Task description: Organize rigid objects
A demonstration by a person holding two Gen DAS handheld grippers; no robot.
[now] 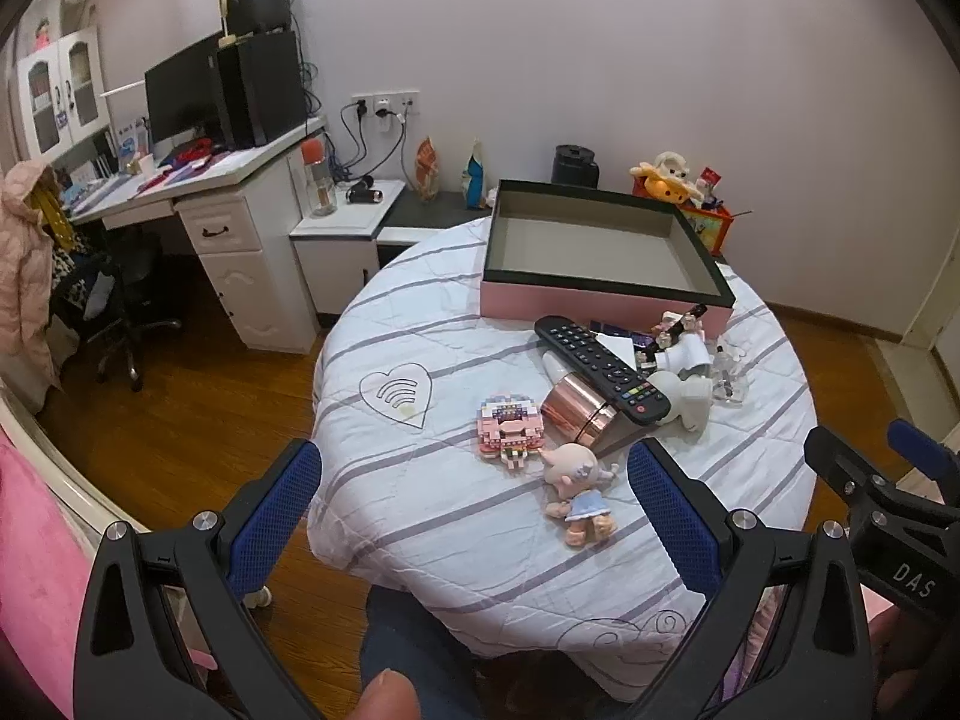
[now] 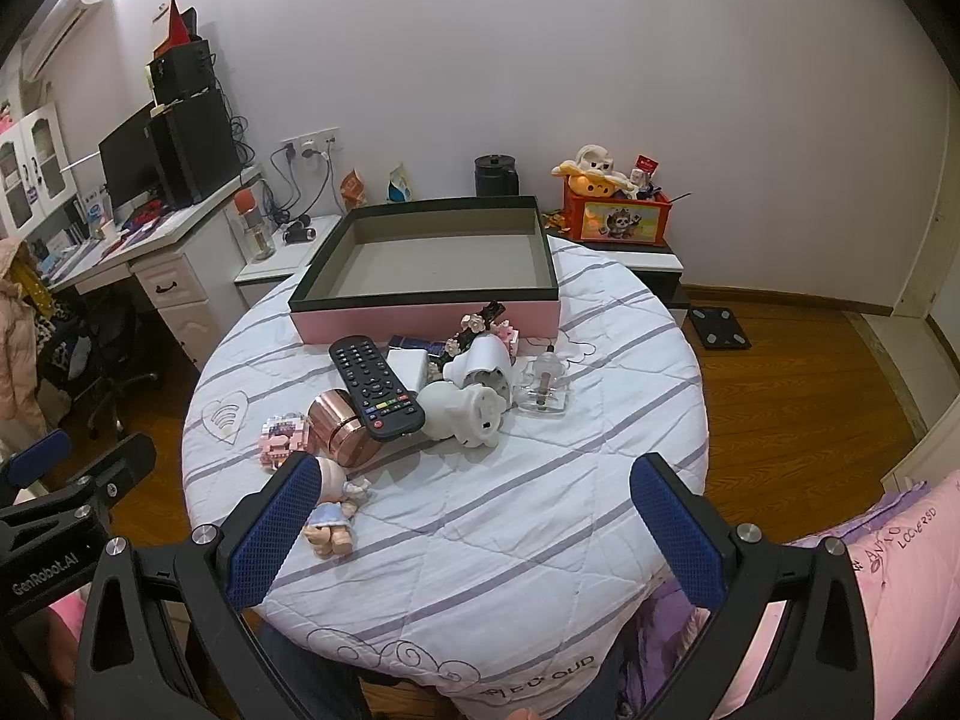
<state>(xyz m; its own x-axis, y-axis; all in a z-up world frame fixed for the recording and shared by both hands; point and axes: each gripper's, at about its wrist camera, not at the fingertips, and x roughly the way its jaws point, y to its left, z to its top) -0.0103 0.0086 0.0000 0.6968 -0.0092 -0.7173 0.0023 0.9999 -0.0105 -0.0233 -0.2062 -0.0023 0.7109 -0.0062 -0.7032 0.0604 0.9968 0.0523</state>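
On the table (image 2: 480, 540) there is one box (image 2: 420, 315), one remote (image 2: 375, 387), one copper tin (image 2: 339, 426), one brick toy (image 2: 279, 438), one doll (image 2: 333, 516), two white adapters (image 2: 465, 411), one clear bottle (image 2: 543, 387) and one flowered figure (image 2: 480, 321). Two grippers, the left (image 1: 474, 516) and the right (image 2: 474, 522), are in view.

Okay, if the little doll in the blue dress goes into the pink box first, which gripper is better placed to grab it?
Probably the left gripper. The doll lies between its open fingers, just ahead. From the right gripper, also open, the doll sits off behind its left finger, so it would have to shift sideways. The pink box is empty.
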